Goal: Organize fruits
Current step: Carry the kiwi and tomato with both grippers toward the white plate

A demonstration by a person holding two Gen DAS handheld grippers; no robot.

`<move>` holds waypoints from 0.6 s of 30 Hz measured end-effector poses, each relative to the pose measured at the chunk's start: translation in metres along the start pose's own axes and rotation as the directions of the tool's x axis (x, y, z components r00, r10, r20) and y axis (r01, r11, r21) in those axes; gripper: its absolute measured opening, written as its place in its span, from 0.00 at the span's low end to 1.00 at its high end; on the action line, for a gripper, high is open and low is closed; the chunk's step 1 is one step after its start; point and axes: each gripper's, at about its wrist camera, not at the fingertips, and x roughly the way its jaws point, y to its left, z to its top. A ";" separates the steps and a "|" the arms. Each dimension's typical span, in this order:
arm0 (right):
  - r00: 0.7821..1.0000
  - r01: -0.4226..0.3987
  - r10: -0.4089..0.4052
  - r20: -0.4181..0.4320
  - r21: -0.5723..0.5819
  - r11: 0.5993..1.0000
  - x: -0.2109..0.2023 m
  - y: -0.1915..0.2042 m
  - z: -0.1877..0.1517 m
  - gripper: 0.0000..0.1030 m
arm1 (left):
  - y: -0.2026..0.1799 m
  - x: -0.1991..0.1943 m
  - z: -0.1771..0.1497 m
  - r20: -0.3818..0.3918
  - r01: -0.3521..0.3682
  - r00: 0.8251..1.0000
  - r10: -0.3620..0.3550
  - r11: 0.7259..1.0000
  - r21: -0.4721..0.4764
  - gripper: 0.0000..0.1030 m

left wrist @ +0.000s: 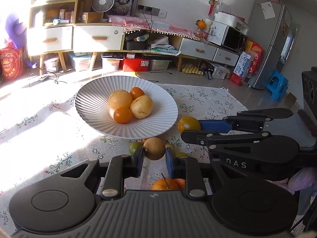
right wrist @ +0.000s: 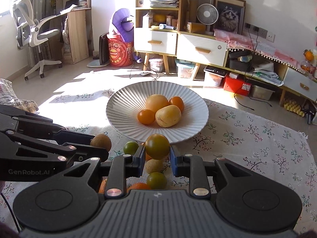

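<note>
Fruit count: white ribbed plate (right wrist: 118, 117) holds 4: 2 pale yellow-brown round fruits, the bigger (right wrist: 156, 103) at 12 o'clock of the heap and the smaller (right wrist: 168, 116) at 4 o'clock, plus 2 orange tomatoes, one (right wrist: 146, 116) at 8 o'clock and one (right wrist: 177, 103) at 2 o'clock, all bunched together and touching mid-plate. Left tongs (left wrist: 154, 158) are clamped on 1 brown round fruit (left wrist: 154, 148), blue pads on both its sides, held just off the plate's 6 o'clock rim. Right tongs (right wrist: 157, 155) are clamped on 1 yellow-green tomato (right wrist: 157, 146), also at the plate's 6 o'clock edge in the right wrist view. Loose on the floral cloth (right wrist: 257, 138) covering the bench, under and between the tongs, right wrist view: 2 green tomatoes, one (right wrist: 130, 147) at 9 o'clock of the held tomato and one (right wrist: 156, 180) at 6 o'clock, 1 pale brown fruit (right wrist: 154, 166) between them, and orange fruit (right wrist: 138, 186) partly hidden by the tongs' body; can't tell how many there. The plate sits mid-cloth, in sun on its 9 o'clock side. Both tongs lie side by side, left at 9 o'clock of right.
</note>
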 end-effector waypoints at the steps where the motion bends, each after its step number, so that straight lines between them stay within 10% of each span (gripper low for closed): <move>1: 1.000 0.002 -0.002 -0.004 0.003 1.000 0.002 -0.001 0.001 0.23 | 0.000 0.002 0.004 0.003 -0.002 1.000 0.002 1.000 0.003 0.08; 18: 0.998 0.022 -0.017 -0.055 0.079 0.997 0.042 -0.031 0.015 0.23 | 0.008 0.054 0.027 -0.035 -0.019 0.999 0.019 1.000 -0.012 0.08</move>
